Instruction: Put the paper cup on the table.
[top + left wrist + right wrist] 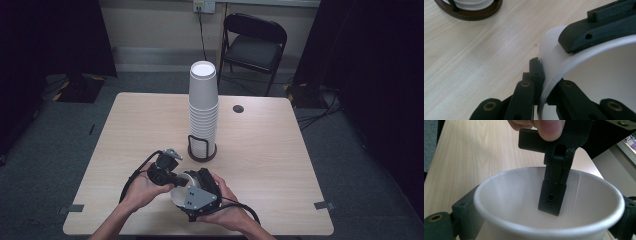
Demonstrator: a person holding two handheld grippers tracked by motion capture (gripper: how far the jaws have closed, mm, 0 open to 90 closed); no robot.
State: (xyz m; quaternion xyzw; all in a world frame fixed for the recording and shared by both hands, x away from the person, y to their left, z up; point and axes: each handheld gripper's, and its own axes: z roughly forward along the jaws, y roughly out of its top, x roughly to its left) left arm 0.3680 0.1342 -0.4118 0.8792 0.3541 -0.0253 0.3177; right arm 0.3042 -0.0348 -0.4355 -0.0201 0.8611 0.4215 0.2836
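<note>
Near the front edge of the wooden worktop (260,145), both hands hold their tools around a single white paper cup (178,194). The right gripper (200,192) has its fingers closed around the outside of the cup's body, one on each side just below the rim, as the right gripper view shows. The left gripper (167,172) comes in from the left, its fingers (535,75) clamped on the cup's rim: one lies against the outer wall and the other reaches down inside the cup. Farther back, at the middle of the worktop, a tall stack of white cups (203,105) stands upright in a dark round holder (202,149), well apart from the held cup. A black folding chair (252,45) stands beyond the far edge.
</note>
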